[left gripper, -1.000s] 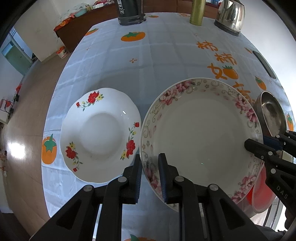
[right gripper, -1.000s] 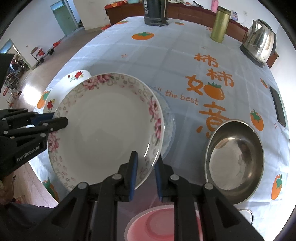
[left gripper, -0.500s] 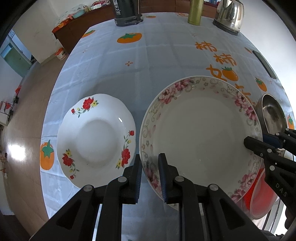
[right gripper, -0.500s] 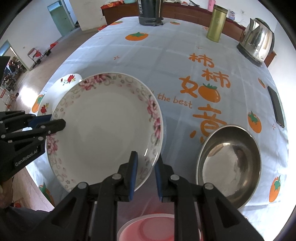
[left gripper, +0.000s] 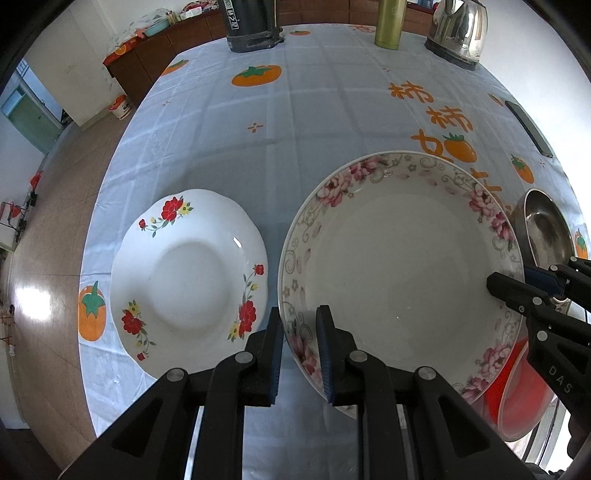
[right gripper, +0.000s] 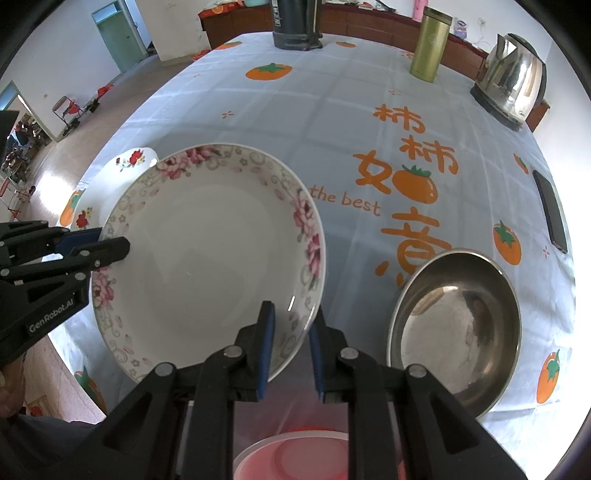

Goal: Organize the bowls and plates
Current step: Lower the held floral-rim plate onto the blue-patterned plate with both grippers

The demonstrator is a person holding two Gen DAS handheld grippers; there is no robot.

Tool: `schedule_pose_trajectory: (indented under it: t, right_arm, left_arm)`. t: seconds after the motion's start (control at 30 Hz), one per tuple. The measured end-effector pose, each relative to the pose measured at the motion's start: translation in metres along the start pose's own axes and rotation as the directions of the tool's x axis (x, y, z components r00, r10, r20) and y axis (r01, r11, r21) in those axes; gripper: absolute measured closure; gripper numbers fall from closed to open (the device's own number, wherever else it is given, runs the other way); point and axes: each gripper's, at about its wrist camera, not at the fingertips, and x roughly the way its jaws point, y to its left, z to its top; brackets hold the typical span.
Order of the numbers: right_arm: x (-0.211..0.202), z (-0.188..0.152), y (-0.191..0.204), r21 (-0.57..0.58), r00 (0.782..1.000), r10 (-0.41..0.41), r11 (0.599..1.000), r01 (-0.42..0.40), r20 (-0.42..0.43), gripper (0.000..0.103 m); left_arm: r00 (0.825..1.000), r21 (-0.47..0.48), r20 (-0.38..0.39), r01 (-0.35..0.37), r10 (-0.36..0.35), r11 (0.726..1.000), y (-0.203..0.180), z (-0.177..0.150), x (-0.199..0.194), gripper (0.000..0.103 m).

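On the pale blue tablecloth printed with orange persimmons (left gripper: 295,110), a white scalloped ceramic plate with red flower sprigs (left gripper: 188,273) lies flat at the left, near the table's left edge. Just to its right, a larger round white plate with a pink rose and grey scroll border (left gripper: 402,273) is held off the cloth, its rim apart from the scalloped plate. The left gripper (left gripper: 298,350) is clamped on this rose plate's near-left rim, the blue-padded jaws nearly together with the rim between them. The right gripper (right gripper: 289,345) pinches the opposite rim in the same narrow grip. Below the plate's near-right side sits a translucent red plastic bowl (right gripper: 295,458), at the table's near edge. Further right, a round stainless steel bowl (right gripper: 456,321) rests on the cloth, apart from the rose plate. At the far end stand a dark appliance base (right gripper: 297,24), a green-gold metal flask (right gripper: 430,44) and a steel electric kettle (right gripper: 511,79); a black phone (right gripper: 550,210) lies by the right edge.
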Motion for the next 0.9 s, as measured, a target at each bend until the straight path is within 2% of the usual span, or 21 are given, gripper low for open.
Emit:
schedule_pose_trajectory:
  t: [0.9]
  right_arm:
    - [0.0071,0.0049,-0.0016,-0.001,1.000,-0.022,1.000,0.022,-0.008,0.084]
  left_arm:
    - [1.000,-0.012,-0.002,0.003,-0.003,1.000,0.0014,0.0037,0.0089,0.084]
